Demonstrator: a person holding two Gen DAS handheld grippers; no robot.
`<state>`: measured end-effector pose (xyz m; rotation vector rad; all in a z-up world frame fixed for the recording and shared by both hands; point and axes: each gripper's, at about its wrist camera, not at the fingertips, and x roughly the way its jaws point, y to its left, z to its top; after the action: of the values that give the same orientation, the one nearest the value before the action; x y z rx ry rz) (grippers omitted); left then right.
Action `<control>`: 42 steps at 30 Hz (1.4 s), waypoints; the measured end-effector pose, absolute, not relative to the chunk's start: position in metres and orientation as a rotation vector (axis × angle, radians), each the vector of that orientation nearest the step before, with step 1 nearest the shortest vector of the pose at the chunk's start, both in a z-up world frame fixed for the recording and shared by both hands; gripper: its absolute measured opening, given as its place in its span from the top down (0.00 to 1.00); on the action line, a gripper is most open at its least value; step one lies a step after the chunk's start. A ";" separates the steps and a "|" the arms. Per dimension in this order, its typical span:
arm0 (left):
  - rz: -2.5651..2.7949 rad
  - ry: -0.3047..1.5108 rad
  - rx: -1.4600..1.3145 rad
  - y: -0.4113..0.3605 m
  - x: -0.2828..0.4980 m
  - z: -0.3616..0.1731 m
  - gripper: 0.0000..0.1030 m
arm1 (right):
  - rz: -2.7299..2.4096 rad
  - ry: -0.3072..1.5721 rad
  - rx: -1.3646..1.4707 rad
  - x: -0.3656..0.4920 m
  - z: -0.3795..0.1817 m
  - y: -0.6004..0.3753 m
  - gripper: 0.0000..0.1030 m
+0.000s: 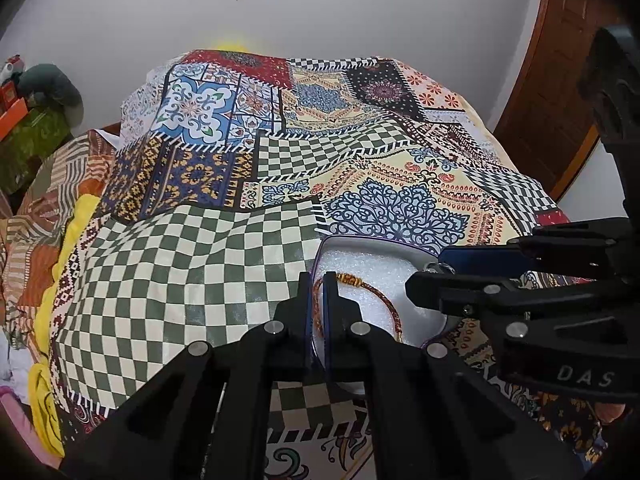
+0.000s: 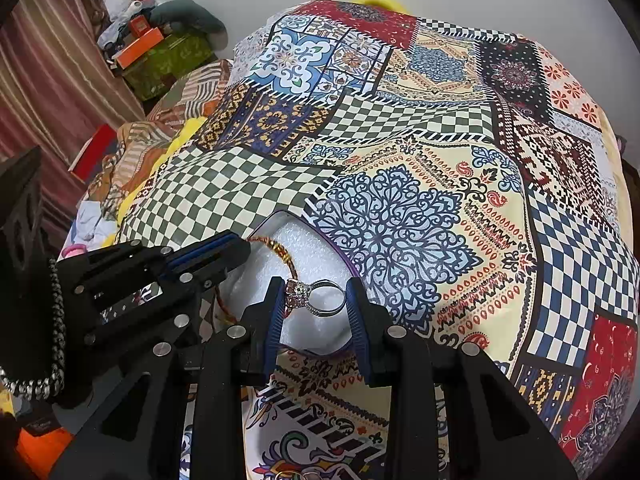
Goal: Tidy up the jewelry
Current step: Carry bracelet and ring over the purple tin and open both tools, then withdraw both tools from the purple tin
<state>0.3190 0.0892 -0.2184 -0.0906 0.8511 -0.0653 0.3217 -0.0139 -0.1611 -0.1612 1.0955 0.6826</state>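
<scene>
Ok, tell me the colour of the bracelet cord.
Reddish-brown braid with gold beads; the bracelet shows best in the left wrist view.

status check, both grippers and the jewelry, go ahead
Left gripper shut on red-gold cord bracelet. Right gripper shut on silver ring, over foam-lined box. Nothing in the way.

Patchwork bedspread [image 2: 400,208], foam-lined jewelry box [image 2: 316,252] on it

A bedroom in a home is shown. A bed is covered by a patchwork-print bedspread [image 1: 280,152]; a wooden door [image 1: 560,80] is seen at two o'clock, striped curtains [image 2: 36,64] at ten.
</scene>
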 end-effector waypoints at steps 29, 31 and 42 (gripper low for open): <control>-0.096 0.807 -0.044 0.071 0.231 -0.165 0.64 | 0.581 0.873 -0.215 0.249 -0.098 -0.062 0.55; -0.105 0.811 -0.039 0.067 0.226 -0.166 0.63 | 0.568 0.862 -0.232 0.241 -0.098 -0.066 0.55; -0.143 0.859 -0.020 0.047 0.192 -0.180 0.62 | 0.550 0.884 -0.248 0.201 -0.114 -0.084 0.55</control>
<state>0.1915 0.0467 -0.1801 -0.0204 0.8587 -0.1432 0.2012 -0.0842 -0.1138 -0.2484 0.8843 0.5495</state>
